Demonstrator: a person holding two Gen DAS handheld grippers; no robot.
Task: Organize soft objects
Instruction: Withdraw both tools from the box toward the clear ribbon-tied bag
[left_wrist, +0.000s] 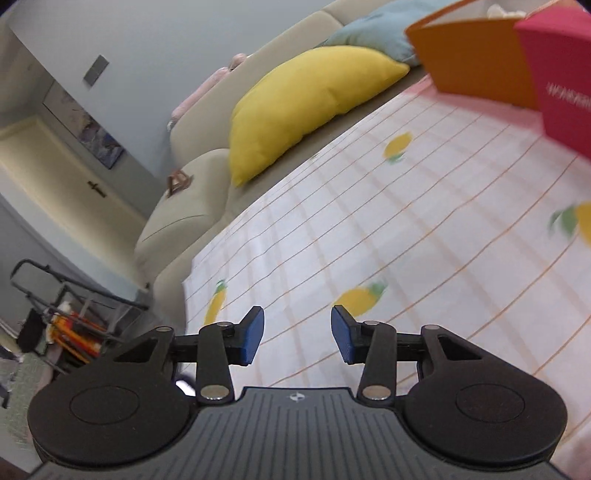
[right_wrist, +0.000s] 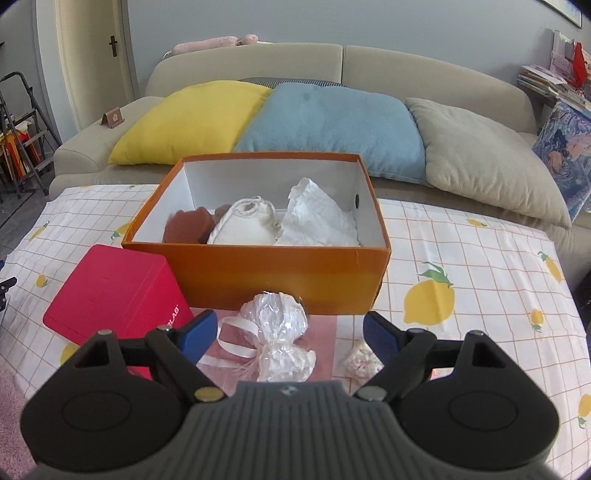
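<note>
On the lemon-print tablecloth (right_wrist: 461, 236), the orange box (right_wrist: 280, 280) lies lengthwise left-to-right.

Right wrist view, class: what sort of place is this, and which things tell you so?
Most likely a home living room: a beige sofa with a yellow cushion and a blue cushion, and a table under a lemon-print tablecloth.

— What sits behind the table?
— A beige sofa (right_wrist: 424, 66) across the upper frame, bearing a yellow cushion (right_wrist: 192, 122), a blue cushion (right_wrist: 332, 125) and a beige cushion (right_wrist: 487, 158).
— And far left?
— A folding stepladder (right_wrist: 22, 122) beside a door (right_wrist: 92, 55).
</note>
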